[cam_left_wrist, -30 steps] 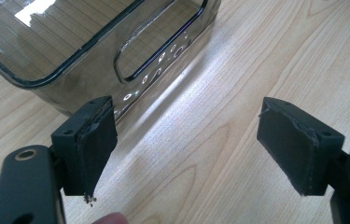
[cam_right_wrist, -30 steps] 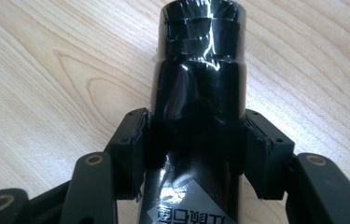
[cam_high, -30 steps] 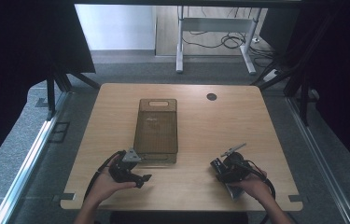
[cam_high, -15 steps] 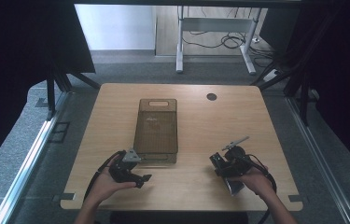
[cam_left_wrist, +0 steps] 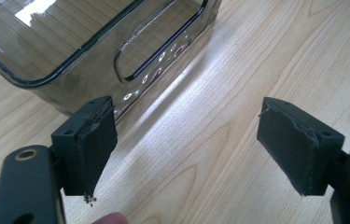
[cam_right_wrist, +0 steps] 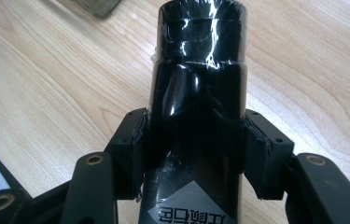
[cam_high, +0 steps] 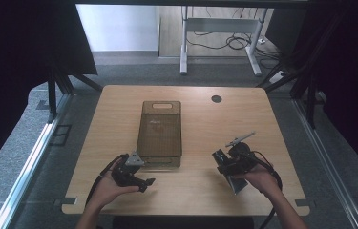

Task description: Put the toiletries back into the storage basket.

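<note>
A smoky clear plastic bin (cam_high: 160, 133) lies lengthwise at the table's middle, its near end with a handle slot (cam_left_wrist: 158, 51) close in the left gripper view. My left gripper (cam_high: 141, 181) rests at the bin's near left corner, its jaws standing wide with bare wood between the pads (cam_left_wrist: 95, 140). My right gripper (cam_high: 220, 161) is held above the table's front right, shut on a glossy black bottle (cam_right_wrist: 196, 93) that points up-left; both pads press its sides and a grey label shows near the bottom of the right gripper view.
The wooden table (cam_high: 243, 119) has a round cable hole (cam_high: 216, 98) at the back right. Dark curtains flank both sides. A metal desk frame (cam_high: 215, 28) and cables stand on the floor beyond the far edge.
The right hand has lifted the black bottle off the table and drawn it slightly left. The left hand and the bin have stayed put.
</note>
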Demonstrator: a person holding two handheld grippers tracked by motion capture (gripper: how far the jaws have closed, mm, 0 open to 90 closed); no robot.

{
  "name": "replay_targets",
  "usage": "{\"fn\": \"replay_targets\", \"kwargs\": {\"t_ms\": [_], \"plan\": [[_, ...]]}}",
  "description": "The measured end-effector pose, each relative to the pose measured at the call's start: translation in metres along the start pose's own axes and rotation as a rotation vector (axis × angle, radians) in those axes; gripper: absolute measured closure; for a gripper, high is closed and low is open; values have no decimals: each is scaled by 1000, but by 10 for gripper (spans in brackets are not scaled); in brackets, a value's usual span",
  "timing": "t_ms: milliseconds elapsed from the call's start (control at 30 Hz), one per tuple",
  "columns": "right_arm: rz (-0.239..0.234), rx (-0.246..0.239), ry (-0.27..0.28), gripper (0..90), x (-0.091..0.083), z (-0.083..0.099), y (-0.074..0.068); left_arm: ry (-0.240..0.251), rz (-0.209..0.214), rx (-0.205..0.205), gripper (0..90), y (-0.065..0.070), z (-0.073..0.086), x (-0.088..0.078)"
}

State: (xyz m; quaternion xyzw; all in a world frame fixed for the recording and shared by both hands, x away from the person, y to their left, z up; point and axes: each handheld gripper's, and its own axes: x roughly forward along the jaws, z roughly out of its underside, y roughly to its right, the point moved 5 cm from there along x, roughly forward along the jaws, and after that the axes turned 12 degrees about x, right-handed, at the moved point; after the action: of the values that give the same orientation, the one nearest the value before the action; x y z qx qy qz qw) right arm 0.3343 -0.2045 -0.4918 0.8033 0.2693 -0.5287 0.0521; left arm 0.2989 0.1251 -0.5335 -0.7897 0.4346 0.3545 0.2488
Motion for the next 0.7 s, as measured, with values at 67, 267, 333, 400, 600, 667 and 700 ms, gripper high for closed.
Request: {"fn": "replay_targets", "kwargs": {"t_ms": [67,267,333,400,600,667,700], "plan": [[0,-8,3,466,-1,-2,-1,-1,0,1,201,0,0,0],[-5,-10,13,466,-3,-8,-3,-2,-1,0,201,0,0,0],[-4,-16,12,466,-3,-9,-4,-2,0,0,201,0,0,0],[-4,-18,12,466,-3,-9,-5,-2,0,0,201,0,0,0],[-1,-24,17,466,-5,-11,-6,-8,3,7,202,1,0,2],[0,-25,20,466,-5,-12,-7,-12,5,9,202,2,0,3],[1,-26,21,466,-6,-13,-7,-12,5,9,202,2,0,3]]}}
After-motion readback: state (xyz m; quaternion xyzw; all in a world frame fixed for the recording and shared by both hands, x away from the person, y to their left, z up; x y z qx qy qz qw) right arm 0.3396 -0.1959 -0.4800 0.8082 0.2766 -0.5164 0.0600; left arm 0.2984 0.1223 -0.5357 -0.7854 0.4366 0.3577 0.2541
